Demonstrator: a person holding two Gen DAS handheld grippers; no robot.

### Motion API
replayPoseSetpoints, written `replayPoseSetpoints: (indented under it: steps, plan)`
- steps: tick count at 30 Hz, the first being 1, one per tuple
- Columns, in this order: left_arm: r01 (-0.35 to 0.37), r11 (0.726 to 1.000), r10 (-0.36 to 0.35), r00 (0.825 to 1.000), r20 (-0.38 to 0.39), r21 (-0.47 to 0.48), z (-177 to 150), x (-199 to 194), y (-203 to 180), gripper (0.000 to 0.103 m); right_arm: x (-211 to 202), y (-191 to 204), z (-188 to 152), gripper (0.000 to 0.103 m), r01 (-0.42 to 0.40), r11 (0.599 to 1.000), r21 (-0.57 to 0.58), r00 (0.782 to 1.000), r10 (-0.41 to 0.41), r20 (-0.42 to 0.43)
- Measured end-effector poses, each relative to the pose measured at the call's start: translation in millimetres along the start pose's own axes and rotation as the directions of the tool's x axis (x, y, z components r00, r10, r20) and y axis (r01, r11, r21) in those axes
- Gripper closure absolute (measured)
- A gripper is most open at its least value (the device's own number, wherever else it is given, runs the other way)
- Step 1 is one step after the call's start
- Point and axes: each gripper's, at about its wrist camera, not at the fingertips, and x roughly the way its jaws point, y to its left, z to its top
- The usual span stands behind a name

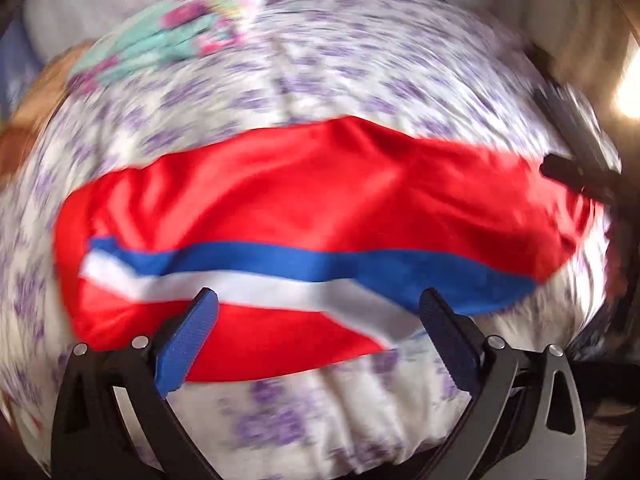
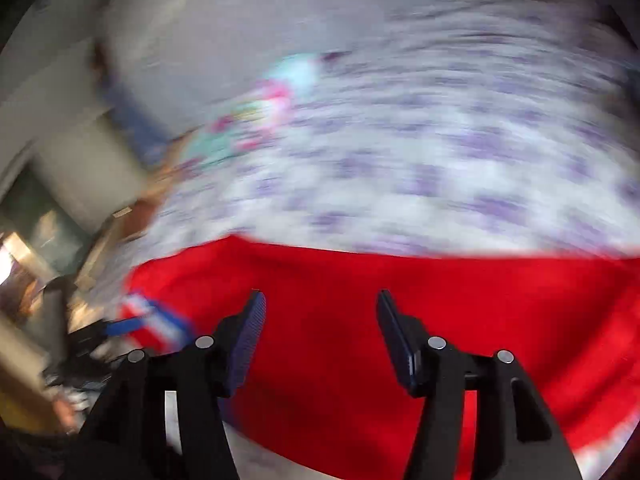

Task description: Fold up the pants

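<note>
Bedsheet [image 1: 360, 60], white with purple flowers, fills most of both views; heavy motion blur, worse in the right wrist view. Red pants [image 1: 320, 192] lie stretched sideways across it, already looking narrowed into a long band, with a blue-and-white side stripe [image 1: 280, 268] running along the near edge. A turquoise-and-pink garment [image 1: 180, 36] sits further back on the sheet, well apart from the pants. Step in hand, as I judge it: between folds, with both tools free and lining up for the next grasp, probably to bring one end of the band over onto the other. That next move calls for each tool to come down on an end or edge of the cloth, pinch through all layers, and lift together so the fabric does not slide or bunch. Left gripper [image 1: 320, 300] hovers low over the near striped edge, fingers spread wide, nothing between them. Right gripper [image 2: 320, 300] is over plain red cloth [image 2: 440, 320], also spread wide and empty; whether its tips touch the fabric I cannot tell. Its dark tip [image 1: 560, 170] shows at the pants' right end in the left wrist view. Striped cuff end [image 2: 156, 320] lies to its left.
</note>
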Motion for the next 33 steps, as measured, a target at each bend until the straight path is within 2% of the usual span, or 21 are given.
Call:
replayPoseSetpoints:
  steps: [1,2,3,4,5,6,7,8,10,11,12,14,16,18,19,20,23,28,29,31,33]
  plan:
    - [-0.021,1.000,0.021,0.999,-0.027,0.011,-0.3,12.6,-5.4,0.005,3.9,-27.9,1.3,0.057,0.062,0.997,0.037,0.998,-0.061,-0.019]
    - [-0.047,0.999,0.048,0.997,-0.058,0.014,-1.8,31.1,-7.2,0.004,8.5,-50.0,-0.1,0.099,0.063,0.996,0.062,0.998,-0.062,-0.026]
    - [-0.077,0.997,0.078,0.996,-0.039,0.031,-2.9,36.3,-9.3,0.004,10.7,-67.2,-0.2,0.103,0.049,0.996,0.077,0.999,-0.048,-0.021]
    - [-0.106,0.993,0.107,0.994,-0.015,0.054,-3.7,37.5,-13.8,0.004,5.5,-92.7,2.6,0.103,-0.045,0.990,0.134,0.999,0.044,0.008]
    - [-0.119,0.991,0.120,0.992,-0.021,0.055,-3.1,38.0,-15.9,0.004,-1.6,-103.9,1.2,0.103,-0.077,0.980,0.185,0.996,0.070,0.048]
    - [-0.115,0.992,0.117,0.993,-0.031,0.047,-2.1,37.2,-14.1,0.004,-14.6,-111.3,2.3,0.102,-0.067,0.974,0.218,0.994,0.048,0.094]
    - [-0.107,0.994,0.108,0.993,-0.044,0.039,-1.2,35.9,-12.3,0.004,-35.3,-114.1,3.4,0.087,-0.053,0.973,0.223,0.989,0.019,0.150]
    - [-0.095,0.995,0.097,0.994,-0.058,0.032,-0.7,33.1,-11.1,0.005,-55.3,-117.4,2.1,0.056,-0.040,0.975,0.217,0.982,-0.001,0.187]
    - [-0.035,0.999,0.036,0.997,-0.067,0.024,-1.3,18.3,-13.8,0.005,-92.7,-115.7,-6.6,0.028,0.017,0.976,0.217,0.966,-0.073,0.249]
    - [0.028,0.999,-0.027,0.998,-0.052,0.027,-0.9,6.8,-18.3,0.005,-106.9,-116.2,-11.8,0.027,0.062,0.972,0.228,0.956,-0.123,0.265]
    - [0.050,0.998,-0.049,0.998,-0.034,0.039,-1.9,-1.6,-24.6,0.005,-120.1,-117.0,-22.0,0.027,0.104,0.964,0.246,0.951,-0.169,0.258]
    - [0.065,0.995,-0.066,0.998,0.015,0.072,1.3,-14.0,-39.4,0.005,-131.8,-131.8,-36.5,0.027,0.097,0.950,0.298,0.956,-0.173,0.238]
    - [0.095,0.991,-0.099,0.994,0.045,0.090,7.9,-16.1,-55.0,0.005,-121.6,-139.1,-53.8,0.027,0.023,0.933,0.360,0.972,-0.105,0.209]
    - [0.106,0.992,-0.108,0.994,0.023,0.074,14.6,-4.6,-65.3,0.005,-106.4,-144.4,-59.8,0.028,-0.035,0.918,0.394,0.982,-0.043,0.186]
    - [0.118,0.991,-0.118,0.993,-0.007,0.055,18.5,5.3,-68.3,0.005,-94.7,-147.2,-60.9,0.033,-0.067,0.906,0.417,0.983,-0.012,0.183]
    - [0.133,0.990,-0.132,0.991,-0.032,0.037,21.1,13.0,-68.8,0.005,-88.5,-148.6,-58.7,0.044,-0.082,0.905,0.418,0.982,0.001,0.191]
    - [0.147,0.989,-0.147,0.988,-0.046,0.006,22.1,20.1,-67.7,0.005,-76.5,-154.1,-53.9,0.066,-0.068,0.899,0.433,0.975,-0.031,0.218]
    - [0.165,0.984,-0.169,0.984,-0.050,-0.074,10.0,19.2,-44.9,0.005,-68.4,-169.0,-49.7,0.082,-0.167,0.871,0.461,0.959,0.035,0.280]
    - [0.166,0.982,-0.171,0.984,-0.050,-0.092,7.7,18.9,-39.1,0.005,-74.8,-156.6,-46.8,0.083,-0.140,0.896,0.422,0.955,0.010,0.296]
    - [0.165,0.978,-0.172,0.984,-0.039,-0.128,3.2,15.9,-25.4,0.005,-87.4,-110.7,-32.7,0.083,-0.021,0.964,0.266,0.947,-0.066,0.315]
    - [0.159,0.975,-0.165,0.986,-0.024,-0.155,0.2,11.4,-14.1,0.005,-88.5,-38.7,-15.0,0.083,0.120,0.992,0.036,0.937,-0.125,0.327]
